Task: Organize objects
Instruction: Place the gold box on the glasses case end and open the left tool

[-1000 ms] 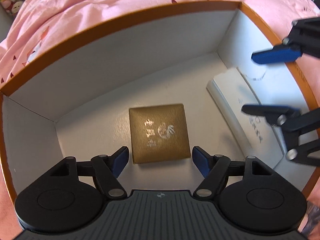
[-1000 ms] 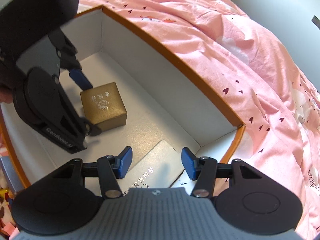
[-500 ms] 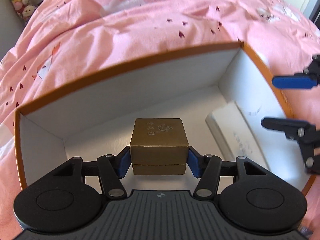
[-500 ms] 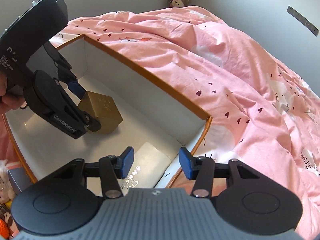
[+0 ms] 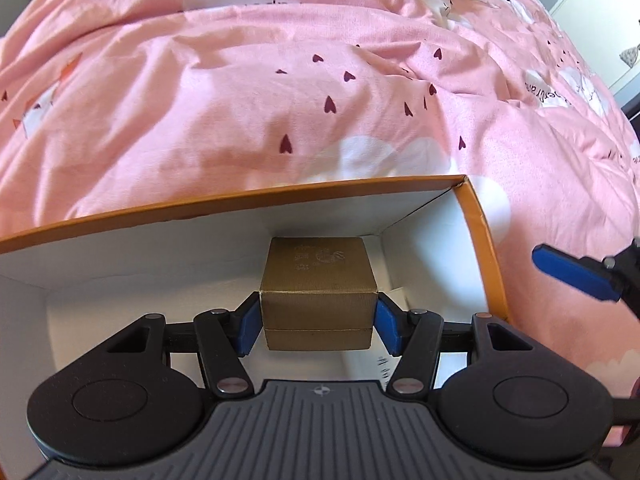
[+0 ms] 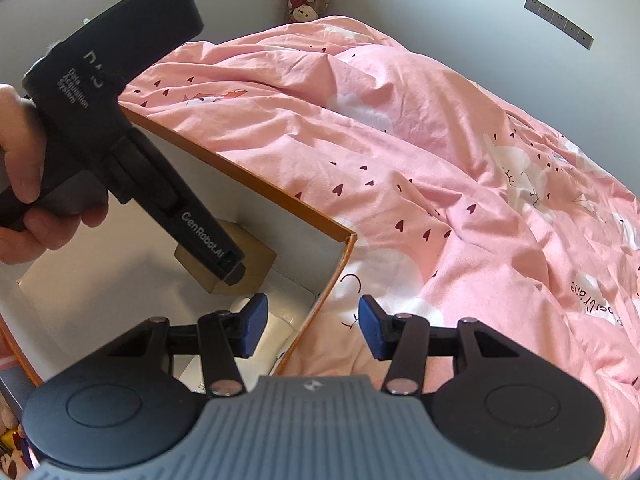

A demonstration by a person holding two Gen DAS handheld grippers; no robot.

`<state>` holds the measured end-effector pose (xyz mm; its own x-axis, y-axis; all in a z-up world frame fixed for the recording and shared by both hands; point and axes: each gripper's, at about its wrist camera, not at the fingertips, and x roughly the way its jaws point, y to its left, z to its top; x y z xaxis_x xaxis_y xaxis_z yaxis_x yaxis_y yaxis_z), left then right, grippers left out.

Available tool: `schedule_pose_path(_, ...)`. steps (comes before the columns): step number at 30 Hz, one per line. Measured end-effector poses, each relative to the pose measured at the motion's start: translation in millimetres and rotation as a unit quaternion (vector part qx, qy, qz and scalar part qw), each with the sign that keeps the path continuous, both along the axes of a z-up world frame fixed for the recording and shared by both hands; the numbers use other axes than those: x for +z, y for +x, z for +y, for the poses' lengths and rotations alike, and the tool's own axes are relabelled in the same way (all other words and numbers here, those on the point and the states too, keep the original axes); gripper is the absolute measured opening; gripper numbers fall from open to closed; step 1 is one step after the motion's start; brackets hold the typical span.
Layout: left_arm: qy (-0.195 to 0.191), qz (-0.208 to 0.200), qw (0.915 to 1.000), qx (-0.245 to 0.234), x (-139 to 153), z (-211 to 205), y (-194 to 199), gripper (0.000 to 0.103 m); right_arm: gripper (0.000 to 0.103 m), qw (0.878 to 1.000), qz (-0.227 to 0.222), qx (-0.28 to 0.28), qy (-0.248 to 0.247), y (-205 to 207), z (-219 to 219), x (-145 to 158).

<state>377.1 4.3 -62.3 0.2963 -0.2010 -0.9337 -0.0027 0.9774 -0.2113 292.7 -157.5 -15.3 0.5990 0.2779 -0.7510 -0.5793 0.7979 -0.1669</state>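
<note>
While my left tongs (image 5: 318, 326) clamp the small gold cube-shaped gift box (image 5: 318, 300) by its two side faces, it hangs clear of the floor of the large orange-rimmed white cardboard box (image 5: 478, 240), near the far right corner. My right tongs (image 6: 308, 326) are spread wide with nothing between them, poised over that box's corner edge, partly above the pink heart-print duvet (image 6: 440, 160). A flat white packet (image 6: 276, 330) lies on the big box's floor below the right tongs. I judge the job only partly done: the gold box is gripped but not yet set in its place, and the white packet may need sorting too. Where either should end up, I cannot tell.
</note>
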Motion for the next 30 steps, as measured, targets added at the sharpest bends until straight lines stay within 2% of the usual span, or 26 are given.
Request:
schedule_pose_path(7, -0.033, 0.017, 0.9993, 0.009, -8, -10, 13, 0.067, 0.052, 1.0, 0.0, 0.0, -0.012, 7, 2, -6)
schedule_pose_path(16, -0.061, 0.0, 0.9981, -0.009, -7, -14, 14, 0.068, 0.053, 1.0, 0.009, -0.001, -0.013, 9, 3, -12)
schedule_pose_path(19, -0.08, -0.005, 0.9967, -0.011, -5, -10, 12, 0.069, 0.053, 1.0, 0.012, -0.004, -0.015, 11, 2, -14)
schedule_pose_path(21, -0.094, -0.01, 0.9954, -0.017, -2, -10, 11, 0.071, 0.053, 1.0, 0.014, -0.005, -0.015, 11, 2, -14)
schedule_pose_path(23, -0.092, -0.014, 0.9954, -0.022, 0, -12, 11, 0.073, 0.053, 1.0, 0.015, -0.005, -0.015, 11, 2, -15)
schedule_pose_path(25, -0.079, -0.015, 0.9964, -0.025, -1, -14, 13, 0.068, 0.053, 1.0, 0.015, -0.004, -0.018, 11, 3, -16)
schedule_pose_path(27, -0.072, -0.015, 0.997, -0.026, -3, -15, 14, 0.058, 0.053, 1.0, 0.018, -0.003, -0.018, 12, 4, -16)
schedule_pose_path(28, -0.069, -0.018, 0.9971, -0.029, -3, -15, 14, 0.05, 0.052, 1.0, 0.022, -0.004, -0.016, 12, 4, -17)
schedule_pose_path(30, -0.059, -0.022, 0.9975, -0.032, -3, -17, 14, 0.047, 0.051, 1.0, 0.024, -0.004, -0.014, 12, 5, -17)
